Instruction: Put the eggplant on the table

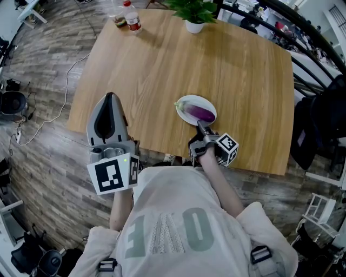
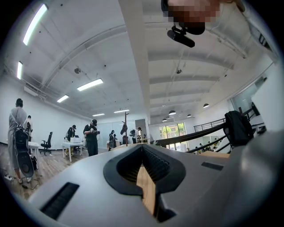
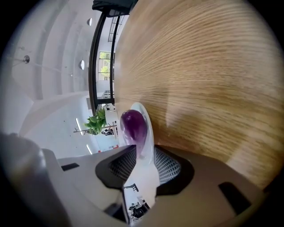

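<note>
A purple eggplant (image 1: 201, 113) lies on a small white plate (image 1: 189, 101) near the front edge of the wooden table (image 1: 178, 59). My right gripper (image 1: 203, 128) is shut on the plate's near rim. In the right gripper view the plate (image 3: 148, 133) stands between the jaws of the right gripper (image 3: 144, 165), and the eggplant (image 3: 133, 126) sits just beyond them. My left gripper (image 1: 110, 97) hovers at the table's front left edge, shut and holding nothing. The left gripper view looks along the left gripper (image 2: 143, 166) into the room.
A potted plant (image 1: 193, 12) and a bottle (image 1: 132, 17) with a jar beside it stand at the table's far edge. Black railings and a dark bag (image 1: 319, 124) are on the right. Several people stand far off (image 2: 91, 137).
</note>
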Demonstrator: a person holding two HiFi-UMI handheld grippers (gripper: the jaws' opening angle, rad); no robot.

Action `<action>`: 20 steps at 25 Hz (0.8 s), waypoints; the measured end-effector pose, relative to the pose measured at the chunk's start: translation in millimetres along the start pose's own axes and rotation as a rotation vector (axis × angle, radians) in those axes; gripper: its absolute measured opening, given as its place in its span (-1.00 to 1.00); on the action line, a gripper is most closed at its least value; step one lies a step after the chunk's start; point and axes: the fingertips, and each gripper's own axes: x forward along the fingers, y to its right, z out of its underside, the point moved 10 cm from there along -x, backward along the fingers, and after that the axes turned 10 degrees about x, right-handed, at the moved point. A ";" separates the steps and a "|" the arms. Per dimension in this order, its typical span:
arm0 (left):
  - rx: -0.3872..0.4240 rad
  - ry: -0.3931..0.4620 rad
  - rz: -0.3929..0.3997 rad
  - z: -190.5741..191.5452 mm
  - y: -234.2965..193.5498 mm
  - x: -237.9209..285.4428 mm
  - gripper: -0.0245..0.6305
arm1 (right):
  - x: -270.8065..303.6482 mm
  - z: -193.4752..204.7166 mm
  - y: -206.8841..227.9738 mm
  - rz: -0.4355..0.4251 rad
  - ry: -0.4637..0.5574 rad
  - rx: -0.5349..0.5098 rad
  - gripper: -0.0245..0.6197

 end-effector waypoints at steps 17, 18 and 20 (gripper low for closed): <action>-0.033 0.040 0.102 -0.6 16.0 15.9 -0.90 | -109.0 29.4 -188.3 -0.232 0.624 -1.118 -0.74; -0.035 0.045 0.116 -1.3 18.9 18.0 -0.90 | -115.3 38.6 -194.3 -0.254 0.652 -1.201 -0.77; -0.040 0.056 0.145 -3.4 25.1 22.4 -0.90 | -125.3 57.9 -201.5 -0.297 0.682 -1.359 -0.80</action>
